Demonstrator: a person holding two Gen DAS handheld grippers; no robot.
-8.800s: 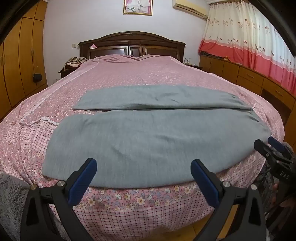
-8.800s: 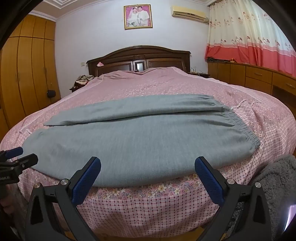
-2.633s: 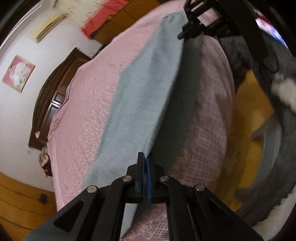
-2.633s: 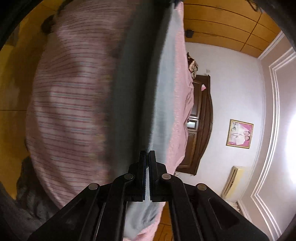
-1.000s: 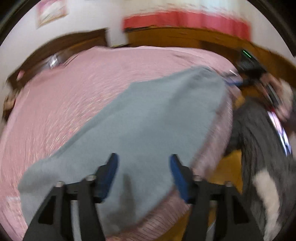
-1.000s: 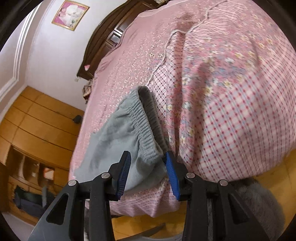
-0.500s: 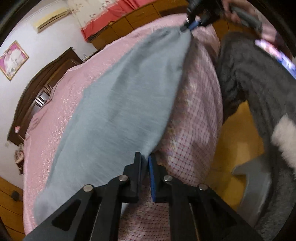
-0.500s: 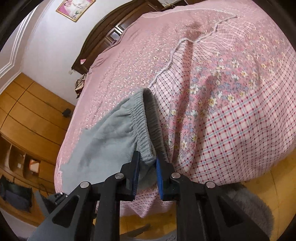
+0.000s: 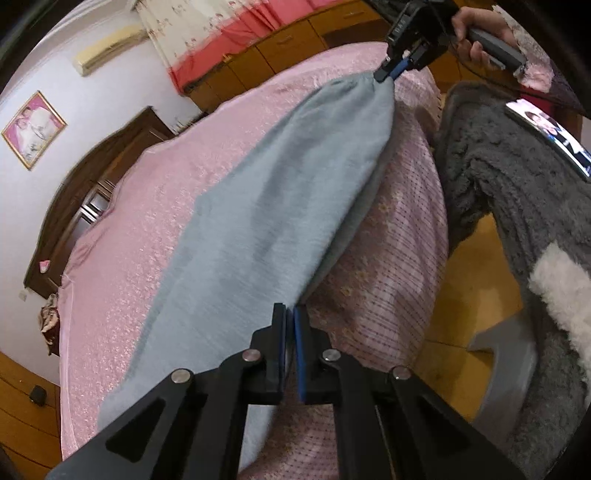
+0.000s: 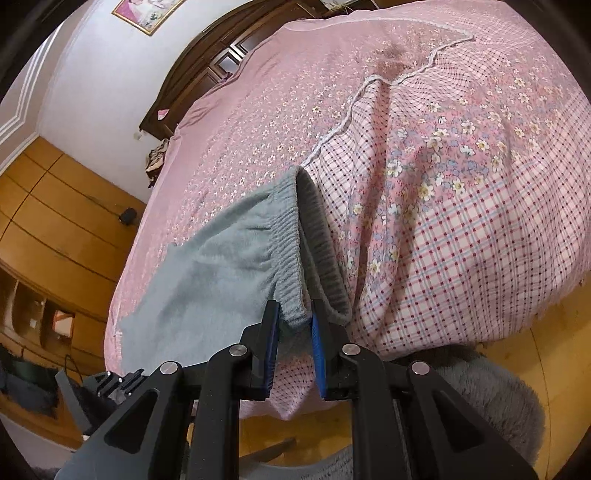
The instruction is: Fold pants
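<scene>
Grey pants (image 9: 266,206) lie lengthwise along the near side of a pink bed (image 9: 147,206), with one leg folded over the other. My left gripper (image 9: 290,310) is shut on the near edge of the pants towards the leg end. Far up the cloth, a hand (image 9: 476,33) holds my right gripper (image 9: 388,72) at the waist corner. In the right wrist view the right gripper (image 10: 294,314) is shut on the bunched elastic waistband (image 10: 291,258), and the pants (image 10: 207,273) stretch away to the left.
The checked, flowered bedspread (image 10: 461,229) hangs over the bed's edge above a yellow floor (image 9: 465,295). A grey fleece sleeve (image 9: 517,192) with a phone (image 9: 546,136) on it is at the right. A dark headboard (image 9: 92,184) and wooden wardrobes (image 10: 66,221) stand beyond.
My left gripper went from open above the cloth to shut on the pants' near edge, rolling as it came down. The right gripper's jaws narrowed onto the waistband.
</scene>
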